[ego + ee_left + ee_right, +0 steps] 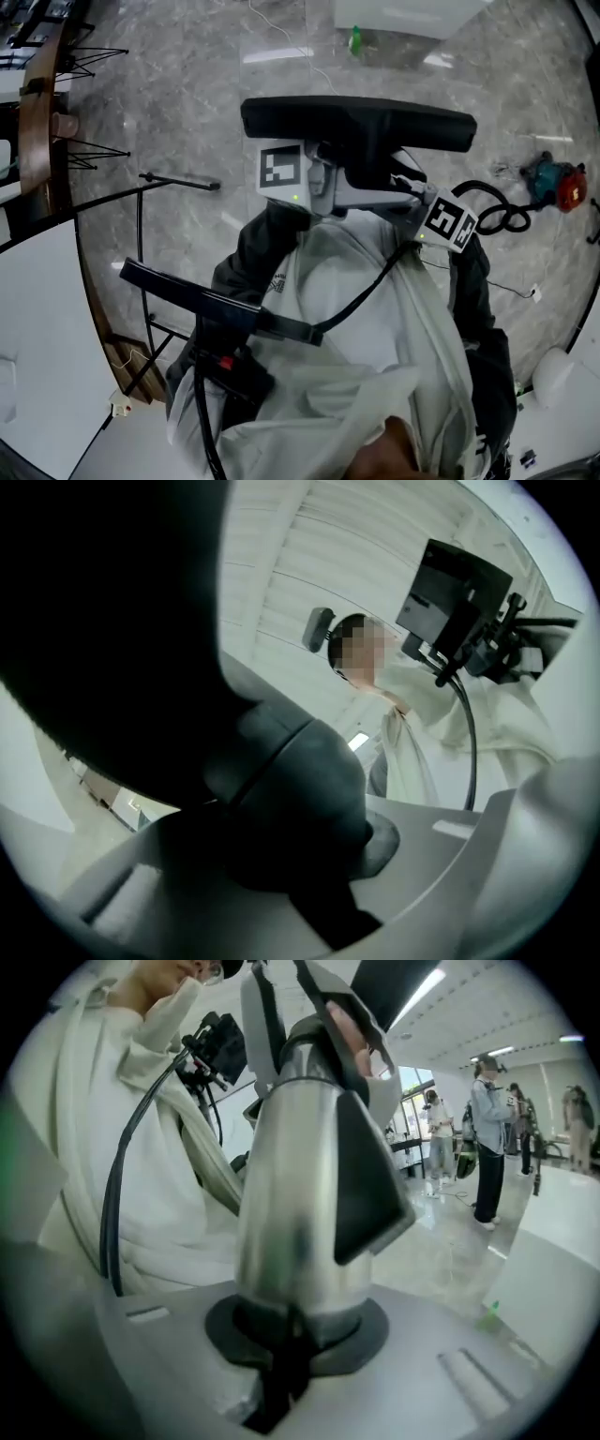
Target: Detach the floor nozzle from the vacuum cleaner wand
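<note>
Noting a wide, flat black floor nozzle (356, 122) just beyond our claws; our left claw (314, 878) pinches its dark rounded neck (281, 794), right claw (291, 1340) pinches the silver wand (295, 1194).

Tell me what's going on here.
A person is holding the front end of a vacuum cleaner up off the floor with two handheld grippers. The left gripper is clamped on the dark neck of the black floor nozzle, and the right gripper is clamped on the silver wand just behind it. The nozzle and wand appear to be joined, not yet pulled apart.
</note>
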A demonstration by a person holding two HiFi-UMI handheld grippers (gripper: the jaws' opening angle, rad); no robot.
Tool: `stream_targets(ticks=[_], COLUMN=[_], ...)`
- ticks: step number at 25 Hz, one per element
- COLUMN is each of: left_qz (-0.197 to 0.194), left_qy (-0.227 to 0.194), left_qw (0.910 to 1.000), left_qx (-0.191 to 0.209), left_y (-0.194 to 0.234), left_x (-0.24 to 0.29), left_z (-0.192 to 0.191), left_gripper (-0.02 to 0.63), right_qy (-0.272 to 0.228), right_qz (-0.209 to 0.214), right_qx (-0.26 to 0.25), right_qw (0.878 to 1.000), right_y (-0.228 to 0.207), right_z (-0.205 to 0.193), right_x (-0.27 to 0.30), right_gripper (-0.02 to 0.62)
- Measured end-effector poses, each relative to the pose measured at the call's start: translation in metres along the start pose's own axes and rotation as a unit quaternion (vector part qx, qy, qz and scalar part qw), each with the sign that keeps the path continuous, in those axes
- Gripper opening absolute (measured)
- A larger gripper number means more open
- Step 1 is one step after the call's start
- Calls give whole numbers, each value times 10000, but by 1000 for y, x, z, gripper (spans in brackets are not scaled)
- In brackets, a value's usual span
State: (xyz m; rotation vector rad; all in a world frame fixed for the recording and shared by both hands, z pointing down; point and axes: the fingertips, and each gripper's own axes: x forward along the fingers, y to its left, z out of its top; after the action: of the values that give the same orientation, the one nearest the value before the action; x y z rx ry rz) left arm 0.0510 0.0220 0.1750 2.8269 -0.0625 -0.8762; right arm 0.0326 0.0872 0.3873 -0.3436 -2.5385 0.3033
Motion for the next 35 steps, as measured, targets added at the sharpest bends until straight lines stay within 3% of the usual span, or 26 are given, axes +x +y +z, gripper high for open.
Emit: stream_targets(ticks=[2,4,7,8,9,11,14,15,17,19,21,25,27,29,32,34,35], left_qz=[636,1569,2713,2857,2831,2358,1134,725,197,203,690,2098,2221,1655,442,44,37], left_qy=[-127,-86,-35,-63,-93,-117,-77,-50,77,97,15,88,53,79,261,328,318], left_qw=[9979,9873,9615,9574,9584,9713,9934,9973,9997,9997,9975,9773,9748,9861,9987,9994,9994], left_qx=[38,248,447,408,353,279,176,142,119,111,153,284,198,97,52,103,100], left_y=[23,46,70,75,76,68,39,28,11,12,26,60,63,49,13,-1,-1], left_x=[-2,-6,-18,-22,-24,-24,-11,-4,6,11,8,-4,-6,0,8,8,9], left_z=[7,9,11,12,13,16,16,14,7,4,7,5,5,5,3,-2,-4], left_gripper=[72,72,72,72,72,72,72,72,72,72,71,72,72,72,72,74,74], right_qy=[48,85,213,290,323,190,-157,-228,-285,-269,-226,-9,81,71,-53,-94,-113], right_qz=[-552,-1671,-3460,-3761,-3834,-3344,-1665,-1193,-753,-890,-1478,-3045,-3417,-3314,-2300,-1539,-1321], right_qx=[168,104,-50,-67,-91,-137,-104,-106,-134,-140,-39,191,155,8,-271,-371,-360], right_qw=[9983,9859,9380,9261,9230,9421,9859,9925,9967,9956,9888,9523,9397,9435,9728,9873,9905], right_y=[-19,-49,-89,-95,-96,-87,-50,-38,-24,-26,-40,-72,-78,-72,-46,-32,-29], right_z=[3,4,3,3,4,9,13,12,10,7,7,1,0,4,6,3,1], right_x=[-2,-6,-19,-23,-23,-14,1,2,-1,-5,-8,-17,-22,-22,-10,-3,-2], right_gripper=[40,41,41,41,41,40,40,40,40,40,40,40,40,40,40,41,41])
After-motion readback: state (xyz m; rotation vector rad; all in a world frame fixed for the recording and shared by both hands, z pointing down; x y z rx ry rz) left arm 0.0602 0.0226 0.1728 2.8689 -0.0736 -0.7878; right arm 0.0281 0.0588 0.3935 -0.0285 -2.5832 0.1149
